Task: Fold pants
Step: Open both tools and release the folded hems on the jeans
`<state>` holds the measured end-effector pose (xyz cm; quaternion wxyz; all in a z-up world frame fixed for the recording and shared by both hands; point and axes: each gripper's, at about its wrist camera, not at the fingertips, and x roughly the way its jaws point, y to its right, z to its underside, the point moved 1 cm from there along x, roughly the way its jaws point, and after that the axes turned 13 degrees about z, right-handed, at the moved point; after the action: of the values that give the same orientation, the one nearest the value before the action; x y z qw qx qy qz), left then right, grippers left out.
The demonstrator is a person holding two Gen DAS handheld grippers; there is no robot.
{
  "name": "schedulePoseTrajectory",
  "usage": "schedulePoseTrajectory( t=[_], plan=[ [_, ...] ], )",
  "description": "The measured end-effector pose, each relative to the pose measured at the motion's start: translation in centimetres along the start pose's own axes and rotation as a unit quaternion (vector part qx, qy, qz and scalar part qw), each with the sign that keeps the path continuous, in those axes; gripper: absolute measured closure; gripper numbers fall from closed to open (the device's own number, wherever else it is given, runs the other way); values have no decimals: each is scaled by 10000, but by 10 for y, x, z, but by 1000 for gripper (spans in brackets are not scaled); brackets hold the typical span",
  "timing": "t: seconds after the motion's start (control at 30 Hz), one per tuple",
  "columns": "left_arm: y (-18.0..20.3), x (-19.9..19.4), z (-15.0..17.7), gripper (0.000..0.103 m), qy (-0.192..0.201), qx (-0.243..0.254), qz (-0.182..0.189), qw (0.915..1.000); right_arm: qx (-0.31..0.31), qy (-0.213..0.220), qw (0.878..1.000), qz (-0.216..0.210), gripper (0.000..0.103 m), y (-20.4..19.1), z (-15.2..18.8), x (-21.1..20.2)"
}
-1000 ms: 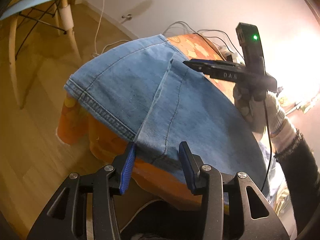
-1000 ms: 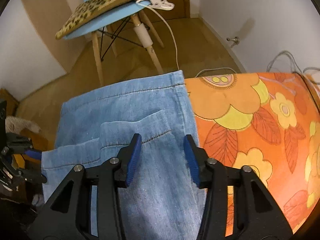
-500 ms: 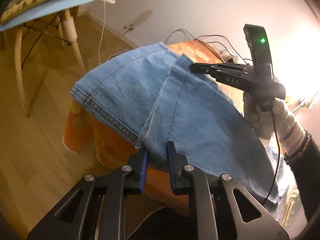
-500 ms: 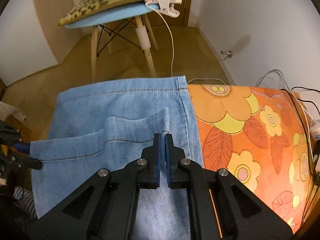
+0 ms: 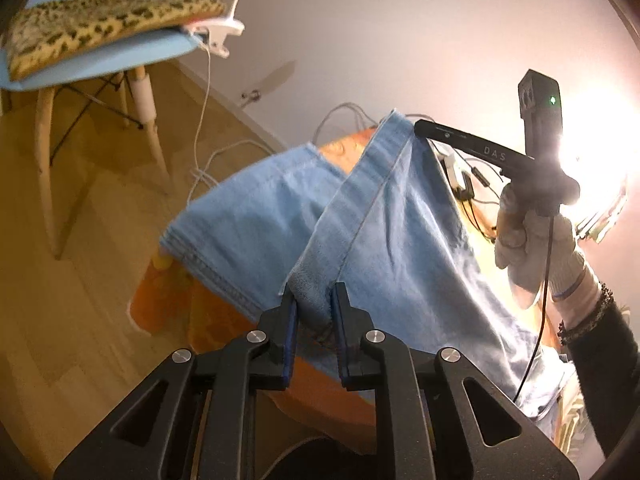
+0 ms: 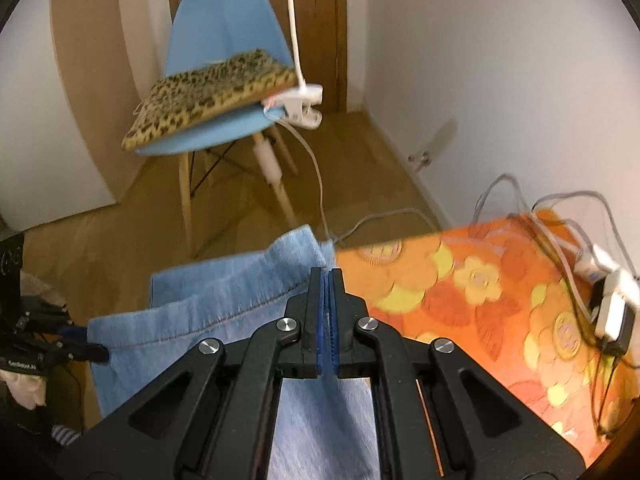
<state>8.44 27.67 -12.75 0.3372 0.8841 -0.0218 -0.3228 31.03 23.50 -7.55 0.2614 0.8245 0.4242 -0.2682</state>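
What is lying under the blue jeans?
Under the jeans an orange flowered cloth covers the surface; its edge hangs below the denim in the left wrist view. What the cloth itself covers cannot be seen.

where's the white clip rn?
The white clip sits on the front edge of the blue chair, beside the leopard cushion; in the left wrist view it is upper left, beyond the jeans.
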Motion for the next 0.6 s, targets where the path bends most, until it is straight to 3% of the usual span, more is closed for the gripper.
schedulePoseTrajectory(
  t=[0.23, 0.33, 0.47, 0.57, 0.6],
  plan=[
    [-13, 1, -15, 89, 13, 72, -36, 10000, 18, 193, 9998, -58, 102, -17, -46, 12],
    [-18, 6, -5, 90, -122, 13, -3, 9999, -51, -334, 9971, -677, 100, -23, -46, 35],
    [-32, 11, 7, 95, -260, -277, 71, 9993, -314, -935, 9937, -537, 94, -26, -17, 72],
    [-38, 17, 12, 96, -362, -309, 29, 9989, -456, -1251, 9900, -455, 81, -28, 4, 99],
    [-38, 18, 13, 96, -364, -301, 25, 9989, -542, -1313, 9891, -380, 70, -30, 9, 107]
  ],
)
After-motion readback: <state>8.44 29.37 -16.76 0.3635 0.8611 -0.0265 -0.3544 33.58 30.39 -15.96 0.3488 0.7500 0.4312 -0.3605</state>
